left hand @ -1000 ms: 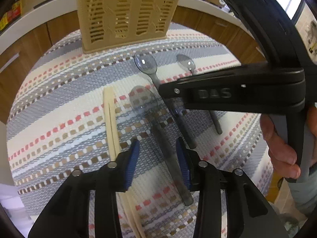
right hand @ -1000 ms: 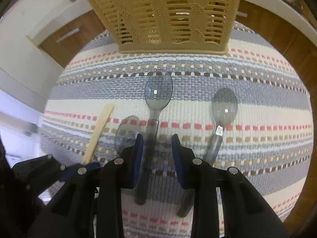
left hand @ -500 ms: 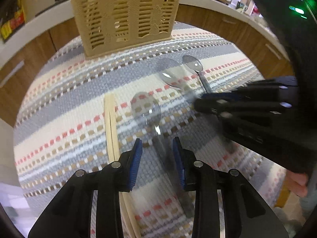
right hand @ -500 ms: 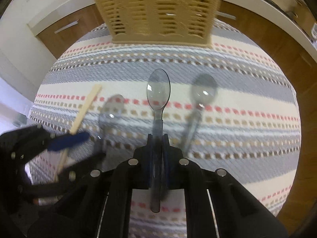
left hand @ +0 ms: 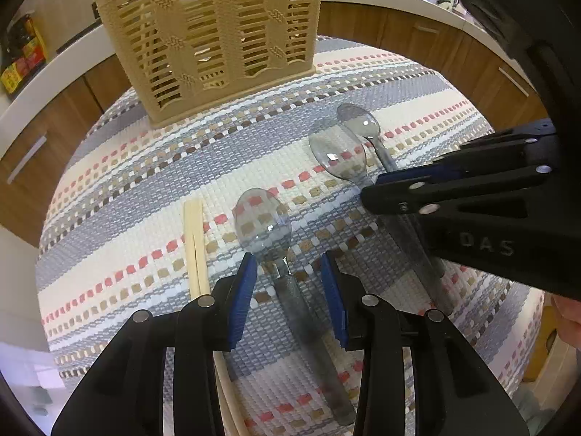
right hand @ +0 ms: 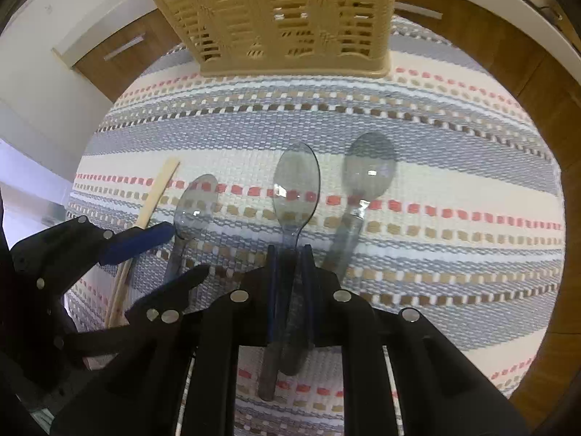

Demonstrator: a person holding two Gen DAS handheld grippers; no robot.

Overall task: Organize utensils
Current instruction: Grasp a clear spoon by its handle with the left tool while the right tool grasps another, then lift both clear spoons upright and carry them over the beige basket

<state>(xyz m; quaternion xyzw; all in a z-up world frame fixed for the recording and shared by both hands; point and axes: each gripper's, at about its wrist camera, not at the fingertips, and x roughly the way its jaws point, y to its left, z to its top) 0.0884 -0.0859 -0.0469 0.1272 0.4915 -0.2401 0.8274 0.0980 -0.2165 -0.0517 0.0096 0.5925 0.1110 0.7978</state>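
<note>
Right wrist view shows my right fingers [right hand: 289,254] clamped on the handle of a smoky clear spoon [right hand: 295,189], though they are easing apart a little with the handle between them. Its bowl points toward the tan slotted basket [right hand: 276,18], which stands upright at the far edge of the striped mat [right hand: 454,167] covering the worktop. A second spoon [right hand: 366,178] lies on the mat just right of the held one, also short of the basket. From the left wrist view, my left fingers [left hand: 288,290] stand apart and widening, straddling a third spoon [left hand: 263,225] without pressing it. A pair of wooden chopsticks [left hand: 194,243] lies on the mat just left of that spoon, nearer me than the basket.
</note>
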